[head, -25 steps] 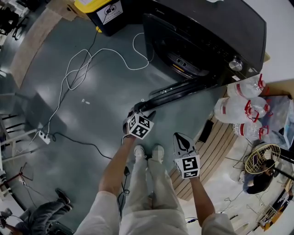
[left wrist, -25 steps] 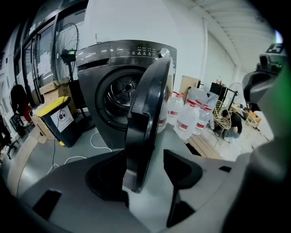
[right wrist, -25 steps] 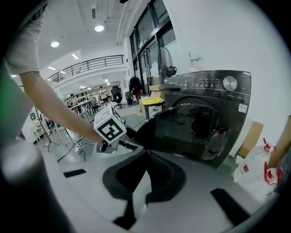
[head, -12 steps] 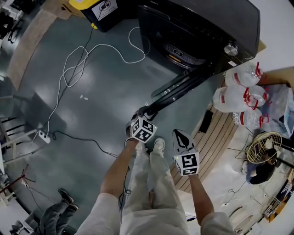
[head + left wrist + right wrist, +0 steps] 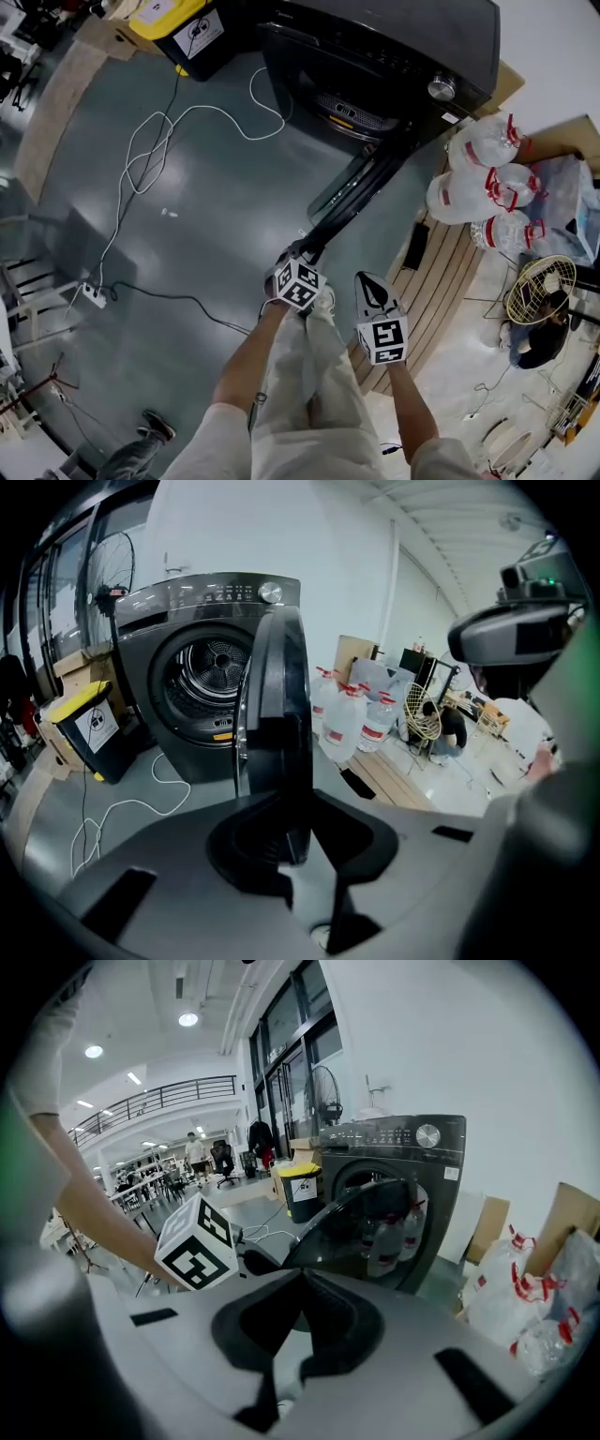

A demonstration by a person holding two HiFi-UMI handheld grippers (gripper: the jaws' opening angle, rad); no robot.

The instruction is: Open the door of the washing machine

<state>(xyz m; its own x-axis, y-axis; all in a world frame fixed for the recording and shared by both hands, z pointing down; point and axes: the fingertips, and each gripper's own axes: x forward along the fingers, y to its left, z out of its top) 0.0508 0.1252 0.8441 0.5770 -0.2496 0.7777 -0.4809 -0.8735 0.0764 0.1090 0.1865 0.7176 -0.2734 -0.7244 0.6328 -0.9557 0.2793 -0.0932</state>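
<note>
A dark front-loading washing machine (image 5: 394, 47) stands at the top of the head view. Its round door (image 5: 352, 192) hangs swung far out towards me. My left gripper (image 5: 302, 253) is at the door's free end. In the left gripper view the door's edge (image 5: 277, 714) runs down between the jaws of my left gripper (image 5: 295, 803), which have just been closing and press on it. The open drum (image 5: 211, 677) shows behind. My right gripper (image 5: 370, 279) hangs to the right of the door, shut and empty. Ahead of the right gripper (image 5: 302, 1279) the door's glass (image 5: 366, 1218) shows.
A white cable (image 5: 159, 141) and a power strip (image 5: 94, 295) lie on the grey floor to the left. A yellow-lidded bin (image 5: 183, 28) stands beside the machine. Water jugs (image 5: 469, 187), a wooden pallet (image 5: 441, 281), a fan (image 5: 544, 286) and a crouching person (image 5: 534, 342) are on the right.
The door has swung further out from the machine. My left gripper has moved with its free end towards my feet. The right gripper has barely shifted in the view.
</note>
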